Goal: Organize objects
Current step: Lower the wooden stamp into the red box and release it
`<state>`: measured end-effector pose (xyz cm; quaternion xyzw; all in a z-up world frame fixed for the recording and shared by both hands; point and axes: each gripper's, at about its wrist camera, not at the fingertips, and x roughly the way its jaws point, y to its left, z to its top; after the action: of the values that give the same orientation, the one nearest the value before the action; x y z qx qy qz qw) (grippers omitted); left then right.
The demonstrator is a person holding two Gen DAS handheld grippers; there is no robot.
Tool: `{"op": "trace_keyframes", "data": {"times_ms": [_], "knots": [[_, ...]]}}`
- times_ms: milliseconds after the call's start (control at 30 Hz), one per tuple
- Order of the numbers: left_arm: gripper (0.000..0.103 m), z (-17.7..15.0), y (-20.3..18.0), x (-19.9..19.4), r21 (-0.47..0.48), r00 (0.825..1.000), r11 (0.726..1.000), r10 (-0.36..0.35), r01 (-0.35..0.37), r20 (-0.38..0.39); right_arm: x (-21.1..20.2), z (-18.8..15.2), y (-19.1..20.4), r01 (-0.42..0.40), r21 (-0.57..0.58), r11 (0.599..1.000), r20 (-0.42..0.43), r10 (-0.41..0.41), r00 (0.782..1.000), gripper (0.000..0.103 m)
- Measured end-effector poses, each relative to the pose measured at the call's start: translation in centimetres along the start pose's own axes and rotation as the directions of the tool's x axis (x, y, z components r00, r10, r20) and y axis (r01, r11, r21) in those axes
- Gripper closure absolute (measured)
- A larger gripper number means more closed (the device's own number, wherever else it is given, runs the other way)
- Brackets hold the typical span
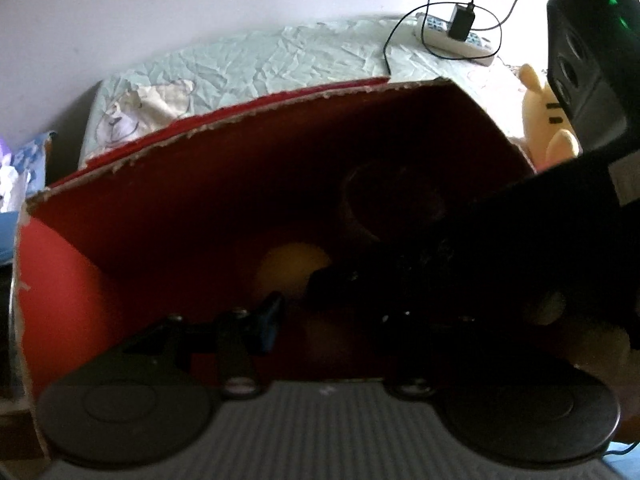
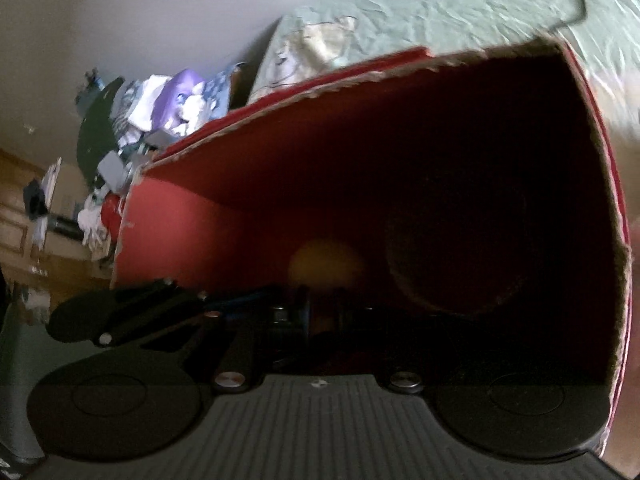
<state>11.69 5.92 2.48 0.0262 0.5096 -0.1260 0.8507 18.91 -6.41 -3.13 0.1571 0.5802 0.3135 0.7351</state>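
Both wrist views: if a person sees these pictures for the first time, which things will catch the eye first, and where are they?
The red cardboard box with torn edges fills the middle of both views, and both grippers reach into its dark inside. A round yellow object glows near the box's centre, beside a dark round container to its right. Behind the box lies a pale green sheet; a white power strip with a black charger sits at its far right.

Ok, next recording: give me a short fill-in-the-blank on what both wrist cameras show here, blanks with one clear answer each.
1. Both grippers reach into an open cardboard box whose inside is coloured ____.
2. The round object lying on the box floor is coloured ____.
3. A black charger is plugged into the white ____ on the pale green wrinkled sheet.
4. The plush toy outside the box, at its right, is coloured ____.

Missing words: red; yellow; power strip; yellow
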Motion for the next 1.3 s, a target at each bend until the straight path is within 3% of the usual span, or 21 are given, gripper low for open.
{"op": "trace_keyframes", "data": {"times_ms": [300,500,800,1300], "knots": [[0.065,-1.1,2.4,-1.0,-0.076,0.999,0.996,0.034,-0.034,-0.003,-1.4,-0.7,-0.4,-0.083,0.013,0.996,0.077,0.082,0.994,0.085],[0.065,-0.6,2.3,-0.7,-0.104,0.999,0.993,0.044,-0.046,-0.023,-3.1,-1.8,-0.6,-0.160,-0.024,0.987,0.203,0.162,0.966,0.085],[0.065,0.4,1.0,0.2,-0.080,0.989,0.987,0.133,-0.137,-0.061,-3.1,-1.7,-0.3,-0.153,-0.031,0.988,0.214,0.156,0.964,0.085],[0.059,0.9,1.3,0.8,-0.100,0.981,0.976,0.189,-0.191,-0.033,-2.5,-1.9,0.4,-0.071,-0.036,0.997,0.193,0.077,0.978,0.083]]}}
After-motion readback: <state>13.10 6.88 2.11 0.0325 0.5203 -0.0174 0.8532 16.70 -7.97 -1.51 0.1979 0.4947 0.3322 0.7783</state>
